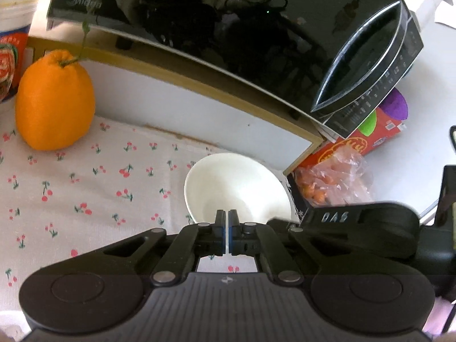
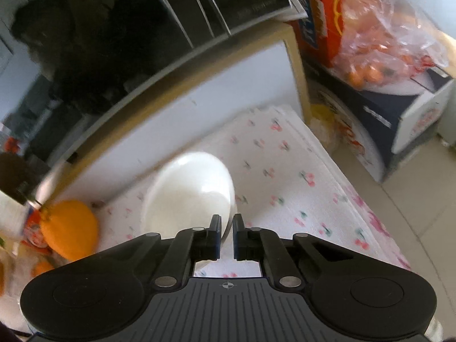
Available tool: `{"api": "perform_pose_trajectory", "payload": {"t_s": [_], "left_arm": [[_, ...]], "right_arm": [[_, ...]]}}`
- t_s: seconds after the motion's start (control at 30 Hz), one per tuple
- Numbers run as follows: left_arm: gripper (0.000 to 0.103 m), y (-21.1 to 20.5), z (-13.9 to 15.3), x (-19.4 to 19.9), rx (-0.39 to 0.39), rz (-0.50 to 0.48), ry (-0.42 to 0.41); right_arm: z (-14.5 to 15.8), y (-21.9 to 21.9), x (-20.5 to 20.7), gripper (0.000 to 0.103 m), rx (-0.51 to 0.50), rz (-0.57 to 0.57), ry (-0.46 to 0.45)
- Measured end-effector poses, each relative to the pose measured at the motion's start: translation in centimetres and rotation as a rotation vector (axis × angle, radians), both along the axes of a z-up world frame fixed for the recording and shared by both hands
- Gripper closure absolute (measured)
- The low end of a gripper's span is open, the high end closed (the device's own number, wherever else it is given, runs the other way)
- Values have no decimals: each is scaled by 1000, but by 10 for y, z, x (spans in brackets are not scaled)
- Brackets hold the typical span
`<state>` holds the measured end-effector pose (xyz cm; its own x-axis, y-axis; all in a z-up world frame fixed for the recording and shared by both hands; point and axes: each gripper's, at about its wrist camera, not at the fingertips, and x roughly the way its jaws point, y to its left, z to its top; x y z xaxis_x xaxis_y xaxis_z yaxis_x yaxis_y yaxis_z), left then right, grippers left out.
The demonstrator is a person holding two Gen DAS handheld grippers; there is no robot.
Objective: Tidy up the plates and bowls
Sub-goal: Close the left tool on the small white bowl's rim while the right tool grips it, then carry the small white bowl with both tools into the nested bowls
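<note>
Cherry-printed white cloth [image 1: 85, 188] covers the surface, which lies in front of a white cabinet panel [image 1: 182, 108] edged in tan wood.

On that cloth, close to the panel's right corner, a white bowl [image 1: 236, 185] is seen; in the right wrist view the same bowl [image 2: 191, 191] appears tilted toward the camera, though blur makes it hard to tell whether its base is on the cloth. The bowl looks empty.

The bowl's near rim is pinched by both claws. The left gripper [image 1: 227, 222] is closed on the thin rim edge, a pale sliver showing between its pads. The right gripper [image 2: 227, 225] is clamped on another part of the rim, with a slightly wider gap filled by the bowl wall.

Further out, a large orange [image 1: 54, 99] with a stem rests on the cloth to the left. A black microwave [image 1: 228, 28] sits on top of the cabinet. At the right, a red carton [image 1: 364, 139] and a plastic bag of small oranges [image 1: 336, 179] are stacked on a dark box.

Risk is judged as follows: smooth glazed ceramic held only by its thin rim could slip out or be chipped if the two hands are pulled apart or moved unevenly. A lift could also knock the bowl against the panel corner beside it.
</note>
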<state>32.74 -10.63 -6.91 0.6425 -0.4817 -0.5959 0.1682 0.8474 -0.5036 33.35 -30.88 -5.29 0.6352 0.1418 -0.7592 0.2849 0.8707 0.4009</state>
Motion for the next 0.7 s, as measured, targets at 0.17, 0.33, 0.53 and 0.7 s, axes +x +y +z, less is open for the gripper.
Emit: {"api": "perform_pose_trajectory", "payload": {"t_s": [0.17,0.33,0.53,0.7], "left_arm": [[88,13,-5,5,-1,23,24],[67,14,-9,7,-44,49,20],[64,6,-22,12,-76,68,50],[81,7,-36,16,-118,82,98]], "right_arm": [[-4,-5,-2,91,12,23,53],[-9,-14,6,72,62,2,79],[-16,-14,9,72,30,-30,27],[-20,-14,9,87,5,-25,-20]]}}
